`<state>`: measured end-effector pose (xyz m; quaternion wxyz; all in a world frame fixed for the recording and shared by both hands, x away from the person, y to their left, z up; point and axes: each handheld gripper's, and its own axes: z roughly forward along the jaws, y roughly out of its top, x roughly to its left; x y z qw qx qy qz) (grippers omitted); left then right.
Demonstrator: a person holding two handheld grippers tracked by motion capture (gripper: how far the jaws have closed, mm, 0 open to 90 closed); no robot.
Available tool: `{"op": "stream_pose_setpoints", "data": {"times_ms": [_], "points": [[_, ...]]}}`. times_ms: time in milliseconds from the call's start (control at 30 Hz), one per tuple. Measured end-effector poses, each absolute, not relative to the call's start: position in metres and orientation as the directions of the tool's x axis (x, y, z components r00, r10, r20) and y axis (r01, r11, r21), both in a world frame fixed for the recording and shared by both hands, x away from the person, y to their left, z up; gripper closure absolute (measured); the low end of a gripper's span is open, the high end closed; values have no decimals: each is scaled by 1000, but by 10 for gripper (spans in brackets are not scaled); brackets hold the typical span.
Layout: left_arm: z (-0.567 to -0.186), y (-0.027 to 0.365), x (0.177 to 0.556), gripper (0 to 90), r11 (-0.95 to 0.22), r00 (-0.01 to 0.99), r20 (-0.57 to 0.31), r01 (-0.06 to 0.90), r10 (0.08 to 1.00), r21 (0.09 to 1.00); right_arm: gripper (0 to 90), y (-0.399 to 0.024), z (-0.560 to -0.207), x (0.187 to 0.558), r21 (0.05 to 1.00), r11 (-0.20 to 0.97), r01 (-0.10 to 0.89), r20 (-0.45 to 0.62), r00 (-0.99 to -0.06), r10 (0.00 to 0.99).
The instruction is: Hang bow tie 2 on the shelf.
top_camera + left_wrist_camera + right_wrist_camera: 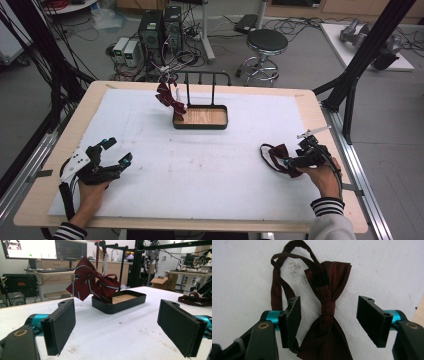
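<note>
A wide wooden table covered with a white foam sheet [200, 170] carries a black-rimmed rectangular tray with a wooden floor and an upright black rack [200, 118] at its far middle, where a striped dark-red bow tie [167, 97] hangs. The left gripper [114, 151] rests released, jaws wide, near the table's left edge. The right gripper [328, 317] straddles a plain dark-red bow tie with a thin strap [325, 315] lying flat near the right edge, pads apart from the cloth.

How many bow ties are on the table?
2. A striped bow tie hangs on the rack over the black tray; a plain dark red bow tie lies flat by the right gripper.
</note>
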<state>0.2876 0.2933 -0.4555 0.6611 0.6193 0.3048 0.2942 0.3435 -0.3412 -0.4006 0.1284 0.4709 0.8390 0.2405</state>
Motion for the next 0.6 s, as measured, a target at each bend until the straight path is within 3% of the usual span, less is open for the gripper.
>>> {"op": "stream_pose_setpoints", "data": {"times_ms": [400,600], "points": [[-456,293,288,155,58,642,-35,-15,766,998,488,-337,-406,347,472,468,747,-12,-525,851],[-456,293,288,155,58,642,-35,-15,766,998,501,-337,-407,348,458,470,754,-8,-526,851]]}}
